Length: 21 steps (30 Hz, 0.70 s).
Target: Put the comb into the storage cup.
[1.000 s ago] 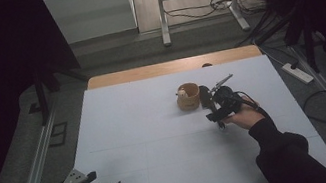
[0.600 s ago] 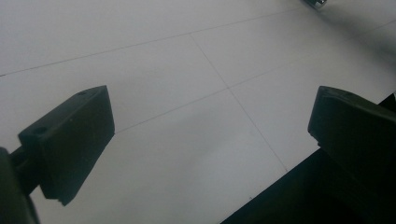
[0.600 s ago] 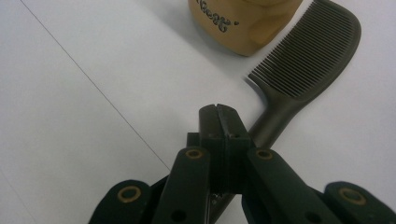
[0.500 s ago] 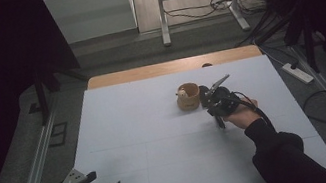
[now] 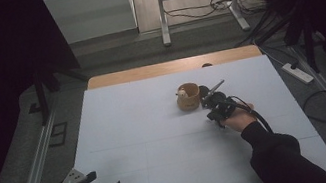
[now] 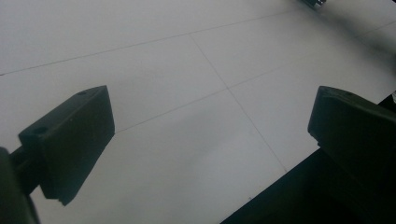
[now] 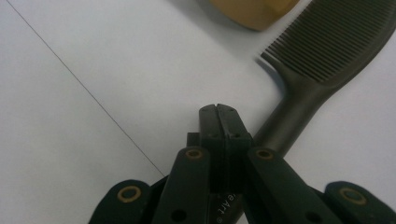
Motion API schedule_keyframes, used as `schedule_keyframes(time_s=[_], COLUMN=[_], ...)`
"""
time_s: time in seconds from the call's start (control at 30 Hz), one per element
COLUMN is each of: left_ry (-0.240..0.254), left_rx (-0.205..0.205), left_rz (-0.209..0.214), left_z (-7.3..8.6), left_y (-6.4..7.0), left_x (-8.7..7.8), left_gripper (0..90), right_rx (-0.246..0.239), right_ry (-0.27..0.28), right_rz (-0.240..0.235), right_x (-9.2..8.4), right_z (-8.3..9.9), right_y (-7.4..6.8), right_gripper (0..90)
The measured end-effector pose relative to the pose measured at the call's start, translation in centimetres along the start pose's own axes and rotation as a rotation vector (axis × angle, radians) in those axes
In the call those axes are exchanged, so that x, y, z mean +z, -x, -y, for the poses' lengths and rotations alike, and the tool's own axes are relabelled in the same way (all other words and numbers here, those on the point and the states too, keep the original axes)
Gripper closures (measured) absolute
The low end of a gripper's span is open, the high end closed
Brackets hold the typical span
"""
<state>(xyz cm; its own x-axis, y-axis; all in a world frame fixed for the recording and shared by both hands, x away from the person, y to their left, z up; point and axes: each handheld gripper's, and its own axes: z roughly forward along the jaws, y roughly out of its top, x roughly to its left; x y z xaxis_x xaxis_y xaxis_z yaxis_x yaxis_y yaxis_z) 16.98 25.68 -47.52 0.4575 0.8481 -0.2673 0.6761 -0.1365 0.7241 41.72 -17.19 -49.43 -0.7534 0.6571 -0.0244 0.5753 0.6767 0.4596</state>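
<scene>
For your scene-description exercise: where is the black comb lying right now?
In the right gripper view the black comb lies on the white table, its handle running under the shut right gripper, its teeth beside the wooden cup.

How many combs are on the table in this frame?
1. The dark comb lies on the white table beside the wooden cup, its handle running under the shut right gripper. Another could hide behind the cup.

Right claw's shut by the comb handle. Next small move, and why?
Probably open the right claw and shift it sideways over the comb handle before closing. In the right gripper view the pads meet flush with no gap, while the handle runs out from beneath them to one side, so the grip looks to have missed it.
</scene>
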Motion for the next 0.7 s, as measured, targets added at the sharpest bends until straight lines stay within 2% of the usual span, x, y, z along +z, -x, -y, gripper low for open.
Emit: schedule_keyframes(time_s=[0.23,0.63,0.7], left_ry=[0.002,0.002,0.002], left_rx=[0.001,0.001,0.001], left_rz=[0.001,0.0,0.0], left_z=[0.0,0.0,0.0], left_y=[0.0,0.0,0.0], left_x=[0.0,0.0,0.0], left_gripper=[1.2,1.2,1.2], right_rx=[-0.005,0.004,0.012], right_ry=[-0.034,-0.045,-0.051], right_rz=[0.015,0.038,0.051], right_x=[0.7,0.2,0.0], right_z=[0.3,1.0,1.3], right_y=[0.0,0.7,1.2], right_gripper=[89.6,89.6,89.6])
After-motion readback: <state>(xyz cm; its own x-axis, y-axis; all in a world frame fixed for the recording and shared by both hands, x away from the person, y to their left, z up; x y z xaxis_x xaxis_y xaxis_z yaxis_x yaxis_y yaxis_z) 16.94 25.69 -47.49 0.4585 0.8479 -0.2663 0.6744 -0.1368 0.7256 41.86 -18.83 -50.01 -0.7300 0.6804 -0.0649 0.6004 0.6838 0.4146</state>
